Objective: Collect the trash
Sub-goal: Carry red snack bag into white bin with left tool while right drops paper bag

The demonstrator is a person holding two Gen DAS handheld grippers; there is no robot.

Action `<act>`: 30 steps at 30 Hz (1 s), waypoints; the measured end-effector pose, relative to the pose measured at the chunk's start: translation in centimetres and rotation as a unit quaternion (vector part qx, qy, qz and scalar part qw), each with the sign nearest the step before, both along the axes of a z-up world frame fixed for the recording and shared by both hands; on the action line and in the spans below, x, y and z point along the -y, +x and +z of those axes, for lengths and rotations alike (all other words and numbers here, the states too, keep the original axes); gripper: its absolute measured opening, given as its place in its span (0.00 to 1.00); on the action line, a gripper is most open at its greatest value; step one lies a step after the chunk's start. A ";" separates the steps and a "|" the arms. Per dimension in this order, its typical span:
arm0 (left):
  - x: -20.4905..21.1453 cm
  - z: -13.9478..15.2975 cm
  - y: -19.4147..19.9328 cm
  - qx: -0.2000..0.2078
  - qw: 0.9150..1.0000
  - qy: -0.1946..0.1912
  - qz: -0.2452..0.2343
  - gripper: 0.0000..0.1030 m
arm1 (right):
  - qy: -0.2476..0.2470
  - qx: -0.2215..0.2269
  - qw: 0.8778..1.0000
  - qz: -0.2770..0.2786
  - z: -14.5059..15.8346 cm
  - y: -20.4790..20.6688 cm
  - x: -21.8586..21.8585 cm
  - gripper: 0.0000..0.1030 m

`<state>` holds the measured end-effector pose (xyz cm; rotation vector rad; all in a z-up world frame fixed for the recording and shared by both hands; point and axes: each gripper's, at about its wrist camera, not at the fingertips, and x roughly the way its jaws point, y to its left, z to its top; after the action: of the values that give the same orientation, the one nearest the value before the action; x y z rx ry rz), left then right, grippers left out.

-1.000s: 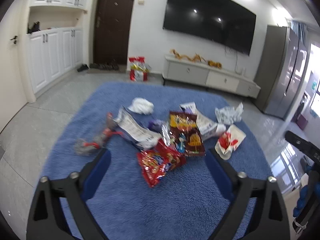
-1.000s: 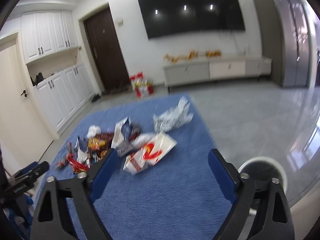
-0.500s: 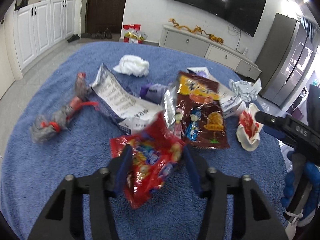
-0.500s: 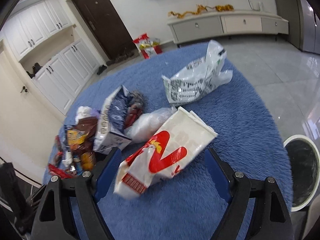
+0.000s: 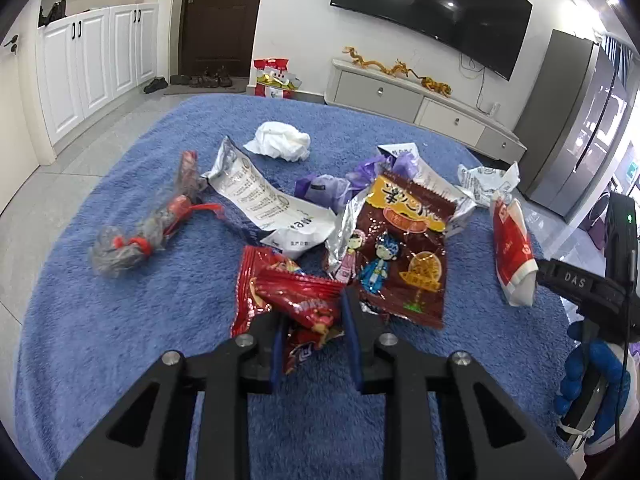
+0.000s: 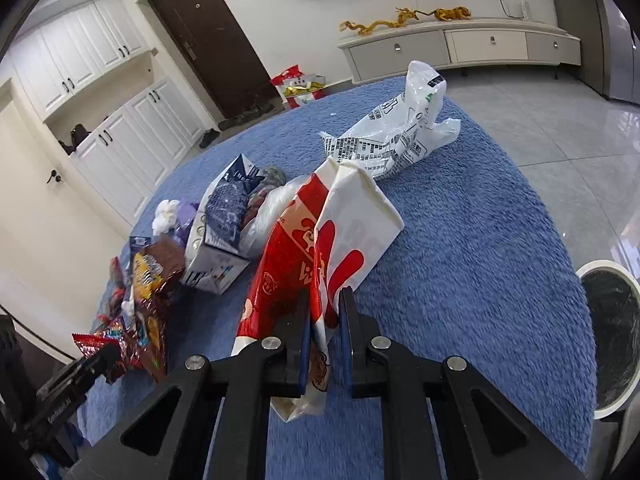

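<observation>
Trash lies scattered on a blue rug (image 5: 120, 340). My left gripper (image 5: 314, 320) is shut on a red snack wrapper (image 5: 296, 300) at the near edge of the pile. My right gripper (image 6: 325, 316) is shut on a red and white paper bag (image 6: 340, 236), which stands up between the jaws; the bag also shows in the left wrist view (image 5: 512, 248). A white bin with a black liner (image 6: 612, 336) stands on the floor to the right of the rug.
On the rug lie a brown snack bag (image 5: 404, 252), a white printed pouch (image 5: 264, 204), a crumpled tissue (image 5: 280, 142), a purple wrapper (image 5: 324, 188), a clear wrapper with red ties (image 5: 148, 236) and a white plastic bag (image 6: 400, 132). A TV cabinet (image 5: 420, 100) stands behind.
Both grippers came down to the rug and closed: the left on the red snack wrapper, the right on the red and white paper bag, which is now pinched upright.
</observation>
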<state>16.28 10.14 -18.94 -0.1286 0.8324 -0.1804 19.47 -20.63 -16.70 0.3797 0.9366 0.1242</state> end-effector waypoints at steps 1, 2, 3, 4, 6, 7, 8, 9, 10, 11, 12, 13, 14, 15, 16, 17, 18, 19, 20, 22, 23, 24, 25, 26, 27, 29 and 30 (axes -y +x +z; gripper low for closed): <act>0.0 0.3 -0.3 0.002 1.000 0.001 0.001 0.23 | 0.002 0.004 1.000 0.002 0.2 -0.5 0.1 0.12; 0.0 0.6 -0.6 0.006 1.000 0.002 0.001 0.22 | 0.004 0.008 1.000 0.003 0.5 -1.0 0.2 0.12; 0.1 1.0 -1.1 0.010 1.000 0.003 0.001 0.22 | 0.004 0.016 1.000 0.006 0.9 -1.5 0.3 0.12; 0.1 1.4 -1.4 0.015 1.000 0.003 0.001 0.22 | 0.004 0.022 1.000 0.008 1.3 -2.1 0.4 0.12; 0.3 2.4 -2.2 0.024 1.000 0.002 -0.002 0.22 | 0.004 0.037 0.999 0.012 2.2 -3.1 0.8 0.12; 0.4 2.9 -2.6 0.030 1.000 0.003 -0.003 0.22 | 0.004 0.045 0.999 0.013 2.8 -3.8 0.8 0.12; 0.5 3.4 -3.0 0.037 0.999 0.005 -0.003 0.22 | 0.003 0.052 0.999 0.014 3.3 -4.2 1.0 0.12; 0.6 4.0 -3.3 0.042 0.999 0.007 -0.004 0.21 | 0.002 0.060 0.998 0.014 3.7 -4.7 1.2 0.12; 0.8 4.5 -3.6 0.047 0.999 0.007 -0.006 0.21 | 0.002 0.070 0.997 0.013 4.2 -5.3 1.6 0.12; 1.1 5.0 -3.8 0.051 0.999 0.007 -0.009 0.21 | 0.002 0.076 0.997 0.012 4.6 -5.7 1.9 0.12; 1.4 5.6 -4.0 0.054 0.998 0.006 -0.014 0.21 | 0.001 0.084 0.996 0.009 5.1 -6.3 2.5 0.12; 1.8 6.1 -4.1 0.057 0.998 0.006 -0.020 0.21 | 0.000 0.091 0.996 0.005 5.5 -6.9 3.2 0.12; 2.4 6.6 -4.2 0.061 0.998 0.007 -0.027 0.21 | -0.002 0.096 0.995 0.002 5.8 -7.5 3.7 0.12; 3.4 7.2 -4.2 0.065 0.997 0.011 -0.038 0.21 | -0.006 0.103 0.995 -0.007 6.2 -8.1 4.7 0.12; 4.2 7.5 -4.1 0.068 0.996 0.013 -0.049 0.21 | -0.010 0.106 0.994 -0.014 6.3 -8.5 5.5 0.12; 5.3 7.9 -4.0 0.069 0.996 0.013 -0.062 0.21 | -0.014 0.108 0.994 -0.025 6.5 -9.0 6.6 0.12; 6.8 8.3 -3.7 0.068 0.994 0.013 -0.079 0.21 | -0.017 0.110 0.993 -0.035 6.6 -9.4 7.7 0.12; 7.9 8.4 -3.6 0.068 0.993 0.013 -0.092 0.21 | -0.022 0.109 0.993 -0.049 6.6 -10.0 9.1 0.12; 9.5 8.5 -3.3 0.067 0.991 0.012 -0.111 0.21 | -0.026 0.108 0.992 -0.060 6.5 -10.3 10.2 0.12; 13.3 8.6 -2.6 0.063 0.986 0.012 -0.153 0.21 | -0.033 0.099 0.991 -0.088 5.9 -11.5 13.1 0.12; 15.2 8.5 -2.3 0.060 0.983 0.014 -0.173 0.21 | -0.036 0.094 0.990 -0.102 5.5 -11.9 14.5 0.12; 17.4 8.3 -2.0 0.055 0.979 0.015 -0.193 0.21 | -0.041 0.086 0.989 -0.117 5.0 -12.4 16.0 0.12; 19.3 8.1 -1.7 0.050 0.976 0.014 -0.212 0.21 | -0.045 0.078 0.988 -0.129 4.4 -12.8 17.3 0.12; 21.0 7.8 -1.5 0.045 0.972 0.013 -0.228 0.21 | -0.050 0.069 0.986 -0.141 3.8 -13.2 18.5 0.12; 23.2 7.5 -1.1 0.038 0.968 0.013 -0.248 0.21 | -0.052 0.058 0.985 -0.155 2.9 -13.6 20.0 0.12; 27.6 6.7 -0.5 0.022 0.959 0.013 -0.283 0.21 | -0.054 0.041 0.983 -0.173 1.7 -13.7 21.9 0.12; 29.5 6.2 -0.3 0.014 0.955 0.012 -0.297 0.21 | -0.053 0.030 0.981 -0.185 0.7 -13.8 23.1 0.12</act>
<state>15.99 -19.32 -12.74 0.1520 0.8255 -0.7367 5.68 -43.75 -15.99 0.4419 0.7950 -0.2528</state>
